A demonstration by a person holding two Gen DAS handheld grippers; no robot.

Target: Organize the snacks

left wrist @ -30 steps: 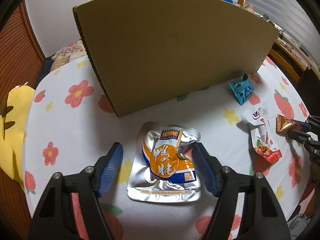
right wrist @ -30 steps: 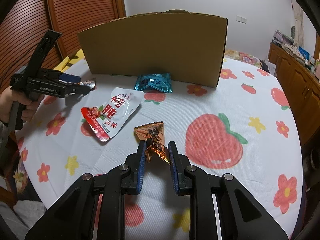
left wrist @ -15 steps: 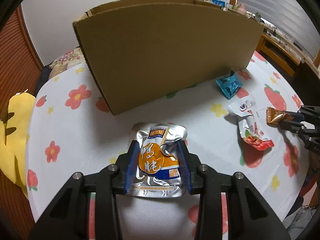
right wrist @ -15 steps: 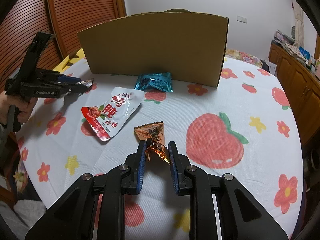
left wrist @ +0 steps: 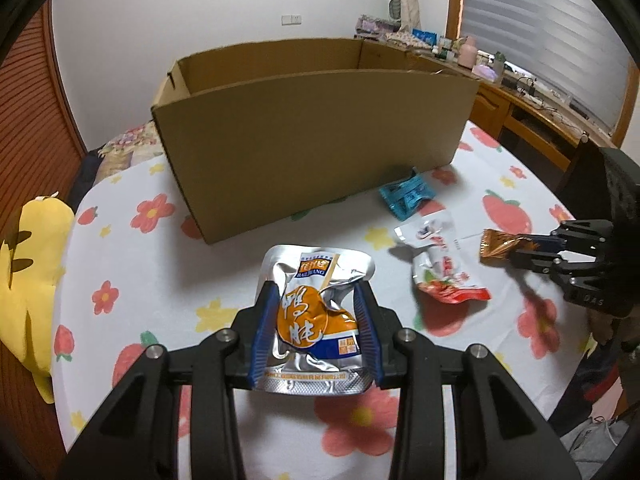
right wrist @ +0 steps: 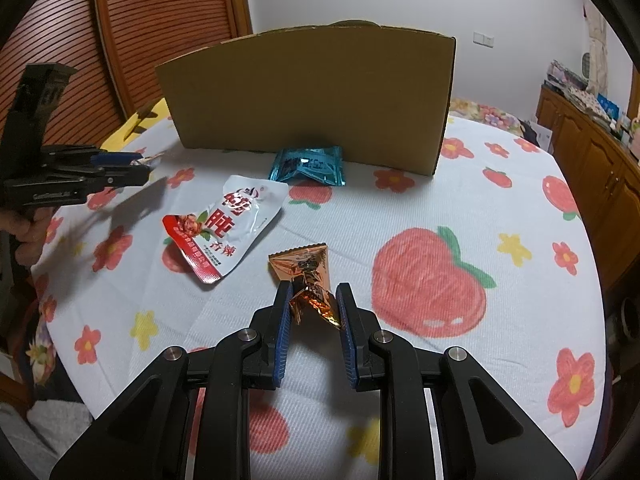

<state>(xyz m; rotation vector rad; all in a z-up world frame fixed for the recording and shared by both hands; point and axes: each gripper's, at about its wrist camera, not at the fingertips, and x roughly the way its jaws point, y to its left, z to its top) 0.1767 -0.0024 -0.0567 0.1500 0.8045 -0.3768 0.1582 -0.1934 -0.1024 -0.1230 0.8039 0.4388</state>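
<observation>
Left wrist view shows your left gripper (left wrist: 316, 320) pinching the silver pouch (left wrist: 316, 312); right gripper (right wrist: 313, 304) clamps the copper wrapper (right wrist: 306, 276). Next, carry both over the cardboard box (left wrist: 312, 140) in the upper frame.

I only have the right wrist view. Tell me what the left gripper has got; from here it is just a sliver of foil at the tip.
Observer: The left gripper is shut on a silver pouch with an orange label, its pads pressing both side edges.
Operator: Give me the box. I see only its front wall.
Observer: The cardboard box is open on top; what shows of its inside walls is bare, but the floor is hidden.
Operator: Report the right gripper from the other side.
Observer: The right gripper shows side-on in the left wrist view, with the copper wrapper sticking out past its tip, toward the red and white pouch.
</observation>
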